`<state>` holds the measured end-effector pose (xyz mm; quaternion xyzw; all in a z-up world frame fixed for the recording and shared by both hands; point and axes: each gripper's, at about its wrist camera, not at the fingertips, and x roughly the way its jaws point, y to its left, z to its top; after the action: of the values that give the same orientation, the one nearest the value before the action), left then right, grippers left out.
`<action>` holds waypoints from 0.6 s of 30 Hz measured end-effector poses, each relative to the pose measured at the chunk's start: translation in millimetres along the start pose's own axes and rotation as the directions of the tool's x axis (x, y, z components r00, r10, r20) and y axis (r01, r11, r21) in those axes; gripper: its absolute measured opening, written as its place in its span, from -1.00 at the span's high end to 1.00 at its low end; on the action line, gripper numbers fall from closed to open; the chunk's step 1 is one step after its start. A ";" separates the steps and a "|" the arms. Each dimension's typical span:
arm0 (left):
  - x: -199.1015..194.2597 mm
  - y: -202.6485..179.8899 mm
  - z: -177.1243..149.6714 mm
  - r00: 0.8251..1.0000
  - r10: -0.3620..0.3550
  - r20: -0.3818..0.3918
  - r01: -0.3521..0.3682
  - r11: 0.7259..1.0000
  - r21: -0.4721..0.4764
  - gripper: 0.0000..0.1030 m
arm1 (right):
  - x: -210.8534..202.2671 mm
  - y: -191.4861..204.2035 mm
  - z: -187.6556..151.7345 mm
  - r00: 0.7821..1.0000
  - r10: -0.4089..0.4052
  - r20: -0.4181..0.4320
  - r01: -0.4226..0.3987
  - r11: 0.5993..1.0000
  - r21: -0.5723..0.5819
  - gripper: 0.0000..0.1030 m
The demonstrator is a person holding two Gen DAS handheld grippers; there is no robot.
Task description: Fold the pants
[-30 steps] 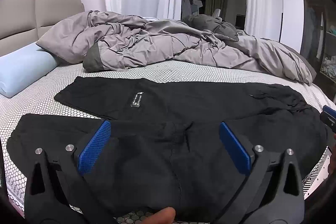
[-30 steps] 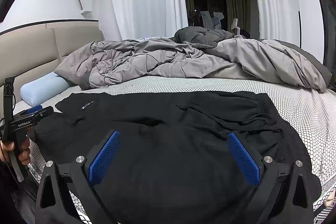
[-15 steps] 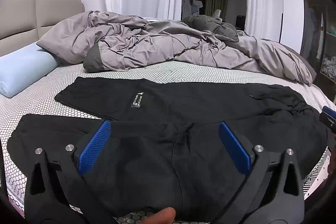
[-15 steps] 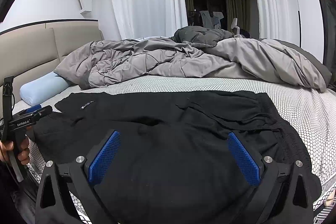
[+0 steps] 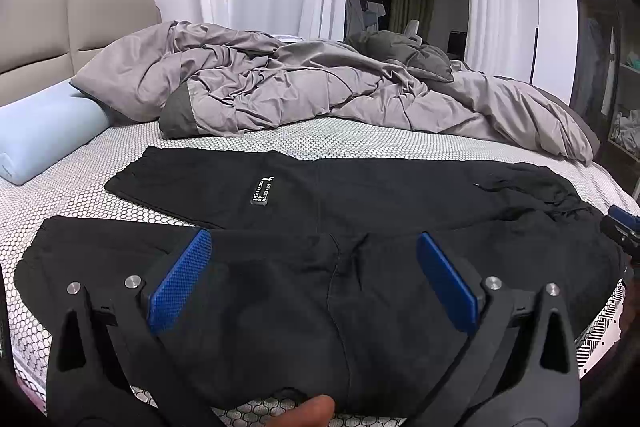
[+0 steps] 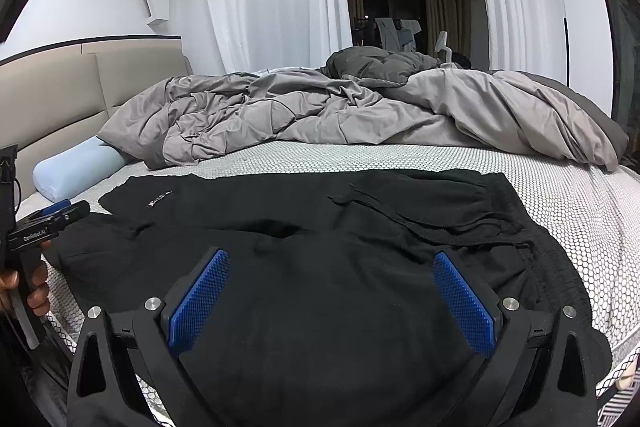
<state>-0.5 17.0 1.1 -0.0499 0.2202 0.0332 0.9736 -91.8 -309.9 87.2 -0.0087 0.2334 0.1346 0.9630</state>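
Observation:
Black pants lie spread flat on the bed, both legs running left, the waistband at the right. The far leg carries a small white label. The pants also show in the right wrist view, with the waistband at the right. My left gripper is open and empty, just above the near leg. My right gripper is open and empty, over the seat of the pants. The left gripper also shows at the left edge of the right wrist view.
A crumpled grey duvet fills the far half of the bed. A light blue bolster pillow lies at the left by the beige headboard. The white-dotted mattress cover shows around the pants. The bed's front edge is right below the grippers.
Almost nothing has changed. Both grippers stay open over the pants; the left view has shifted very slightly.

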 end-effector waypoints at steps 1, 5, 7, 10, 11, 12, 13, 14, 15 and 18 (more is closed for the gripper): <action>-0.3 0.4 0.3 1.000 -0.003 0.001 0.003 1.000 0.002 -0.98 | 0.6 -0.2 -0.3 1.000 -0.002 -0.003 0.002 1.000 -0.001 -1.00; 1.1 4.6 3.1 1.000 -0.011 -0.003 0.011 1.000 -0.002 -0.98 | 1.6 0.2 -1.5 1.000 -0.009 -0.014 0.009 1.000 -0.007 -1.00; -0.7 9.4 6.0 1.000 -0.009 -0.008 0.009 1.000 -0.011 -0.98 | 1.8 -0.1 -2.7 1.000 -0.012 -0.022 0.012 1.000 -0.010 -1.00; -0.5 12.2 5.8 1.000 -0.019 -0.021 0.018 0.999 -0.029 -0.98 | 3.8 -1.7 -4.0 0.999 -0.006 -0.040 0.006 1.000 -0.013 -1.00; -0.7 12.7 3.4 0.999 -0.021 -0.025 0.020 0.999 -0.034 -0.98 | 3.3 -2.8 -4.7 0.999 -0.009 -0.041 0.008 1.000 -0.013 -1.00; 0.5 13.0 2.8 0.999 -0.020 -0.029 0.019 0.999 -0.040 -0.98 | 3.5 -3.4 -4.6 0.999 -0.012 -0.046 0.012 1.000 -0.013 -1.00; 1.2 13.4 3.8 0.999 -0.020 -0.031 0.019 0.999 -0.045 -0.98 | 3.3 -4.8 -4.6 0.999 -0.015 -0.049 0.015 1.000 -0.011 -1.00; 1.7 13.8 5.1 0.999 -0.023 -0.031 0.021 0.998 -0.052 -0.98 | 2.7 -5.7 -4.5 0.999 -0.017 -0.050 0.017 1.000 -0.011 -1.00; 1.9 14.3 5.0 0.999 -0.026 -0.031 0.024 0.998 -0.057 -0.98 | 2.4 -7.8 -3.8 0.998 -0.024 -0.054 0.024 1.000 -0.010 -1.00; 0.7 16.6 5.7 0.999 -0.023 -0.036 0.021 0.997 -0.072 -0.98 | 0.2 -16.4 1.1 0.996 -0.057 -0.064 0.057 0.998 -0.012 -1.00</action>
<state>1.1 34.1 4.6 -0.0876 0.2362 0.0294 0.9673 -86.8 -325.6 87.4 -0.0244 0.2631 0.1078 0.9584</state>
